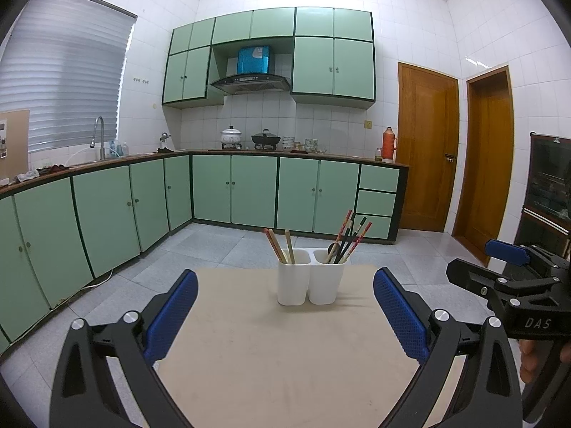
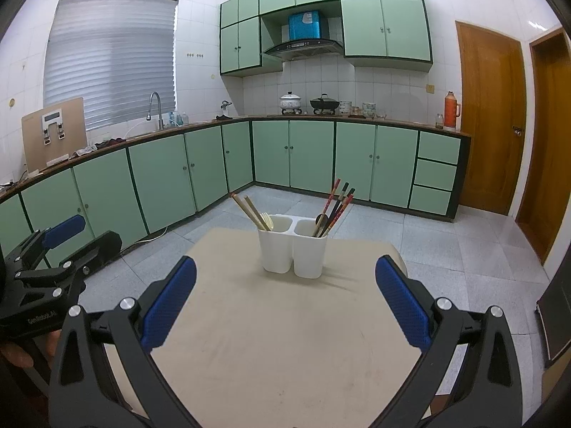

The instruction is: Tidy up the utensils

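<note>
Here, both wide open and empty: left gripper (image 1: pixel 285 317), right gripper (image 2: pixel 285 303). Straight ahead on the beige tabletop (image 2: pixel 285 339), white plastic two-compartment holder (image 2: pixel 294 249), utensils upright; roughly equally near to both.

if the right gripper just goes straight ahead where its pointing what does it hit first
Most likely the white two-compartment utensil holder, standing on the beige table almost dead ahead of the open right gripper. Nothing lies between them. Height is hard to judge; it might meet the chopsticks instead.
</note>
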`<state>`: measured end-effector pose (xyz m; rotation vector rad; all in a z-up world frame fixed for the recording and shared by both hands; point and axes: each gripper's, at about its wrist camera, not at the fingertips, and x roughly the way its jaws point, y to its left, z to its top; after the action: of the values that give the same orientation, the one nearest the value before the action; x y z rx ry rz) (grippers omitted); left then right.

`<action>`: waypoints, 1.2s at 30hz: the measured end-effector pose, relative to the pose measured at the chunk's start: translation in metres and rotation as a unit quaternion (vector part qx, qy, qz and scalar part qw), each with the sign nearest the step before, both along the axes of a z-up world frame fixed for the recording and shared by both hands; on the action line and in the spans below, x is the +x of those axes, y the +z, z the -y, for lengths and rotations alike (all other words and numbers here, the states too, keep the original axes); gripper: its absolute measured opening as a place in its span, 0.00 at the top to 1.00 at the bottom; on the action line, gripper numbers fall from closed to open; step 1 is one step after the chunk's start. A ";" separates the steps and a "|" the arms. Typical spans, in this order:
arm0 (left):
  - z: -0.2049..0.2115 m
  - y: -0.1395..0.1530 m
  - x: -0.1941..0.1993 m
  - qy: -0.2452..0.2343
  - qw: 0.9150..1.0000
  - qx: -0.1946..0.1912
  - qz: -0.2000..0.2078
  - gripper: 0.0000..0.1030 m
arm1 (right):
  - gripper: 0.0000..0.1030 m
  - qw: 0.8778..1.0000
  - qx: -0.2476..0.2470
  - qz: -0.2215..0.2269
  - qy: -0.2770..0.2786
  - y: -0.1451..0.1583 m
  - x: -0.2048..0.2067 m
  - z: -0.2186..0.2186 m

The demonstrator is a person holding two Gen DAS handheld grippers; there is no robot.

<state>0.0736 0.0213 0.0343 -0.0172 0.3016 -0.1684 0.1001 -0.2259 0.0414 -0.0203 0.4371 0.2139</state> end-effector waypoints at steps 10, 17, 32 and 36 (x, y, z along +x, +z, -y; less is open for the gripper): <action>0.000 0.000 0.000 0.000 1.000 0.000 0.000 0.06 | 0.05 1.000 0.000 0.000 0.001 0.000 0.000 0.000; 0.000 0.000 0.000 0.000 1.000 0.000 0.000 0.06 | 0.05 1.000 0.000 0.000 0.000 0.000 0.000 -0.001; -0.001 0.001 -0.001 -0.001 1.000 0.002 -0.002 0.06 | 0.05 1.000 0.000 0.000 0.000 0.000 0.000 -0.001; -0.002 0.001 0.000 0.000 1.000 0.002 -0.004 0.06 | 0.05 1.000 -0.001 0.000 0.000 0.000 0.000 -0.002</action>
<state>0.0732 0.0236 0.0353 -0.0141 0.3102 -0.1674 0.1000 -0.2242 0.0416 -0.0214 0.4375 0.2144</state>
